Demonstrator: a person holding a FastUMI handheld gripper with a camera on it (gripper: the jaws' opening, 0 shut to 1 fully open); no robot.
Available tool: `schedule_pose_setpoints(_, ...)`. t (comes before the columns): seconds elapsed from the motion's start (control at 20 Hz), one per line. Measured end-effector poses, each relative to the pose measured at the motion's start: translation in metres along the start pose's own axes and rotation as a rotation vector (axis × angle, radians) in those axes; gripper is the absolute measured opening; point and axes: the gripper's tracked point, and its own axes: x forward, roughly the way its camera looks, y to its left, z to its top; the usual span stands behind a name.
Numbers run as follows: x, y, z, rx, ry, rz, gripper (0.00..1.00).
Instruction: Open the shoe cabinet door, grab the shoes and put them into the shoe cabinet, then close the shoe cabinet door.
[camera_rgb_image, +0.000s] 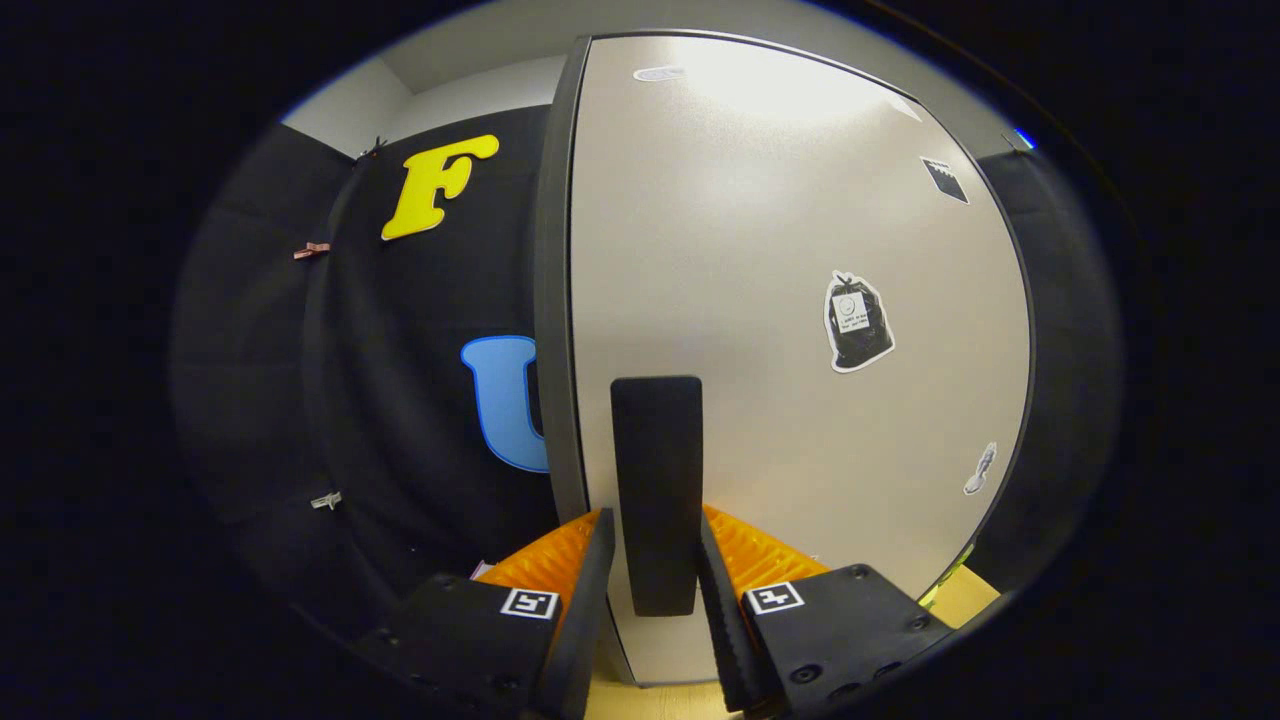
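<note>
Gripper-mounted, close against cabinet door (790, 300)

The pale cabinet door (780, 300) stands straight ahead of the tool (655, 590), its black handle (656, 490) between the fingers, blocking passage; open room lies to the door's left.

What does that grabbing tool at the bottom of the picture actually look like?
The gripper has two black fingers with ridged, toothed inner pads. Bright orange ribbed parts sit behind them. Each finger rides on a black block with screw holes, topped by a small square black-and-white marker.
</note>
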Motion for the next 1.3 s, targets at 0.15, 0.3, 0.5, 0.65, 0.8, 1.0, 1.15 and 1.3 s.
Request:
schedule_pose_setpoints(0.15, 0.004, -0.01, -0.001, -0.022, -0.017, -0.037, 0.35)
schedule_pose_setpoints(0.3, -0.001, -0.009, -0.001, -0.004, 0.0, 0.003, 0.28)
schedule_pose_setpoints(0.5, -0.013, -0.008, 0.001, -0.015, -0.012, 0.049, 0.2)
schedule_pose_setpoints(0.65, -0.036, -0.008, 0.001, -0.002, -0.015, 0.091, 0.2)
schedule_pose_setpoints(0.8, -0.06, -0.013, 0.003, 0.009, -0.018, 0.131, 0.2)
schedule_pose_setpoints(1.0, -0.089, -0.019, 0.008, 0.023, -0.022, 0.186, 0.2)
schedule_pose_setpoints(1.15, -0.111, -0.03, 0.009, 0.025, -0.013, 0.209, 0.2)
schedule_pose_setpoints(1.3, -0.133, -0.044, 0.008, 0.015, -0.019, 0.226, 0.2)
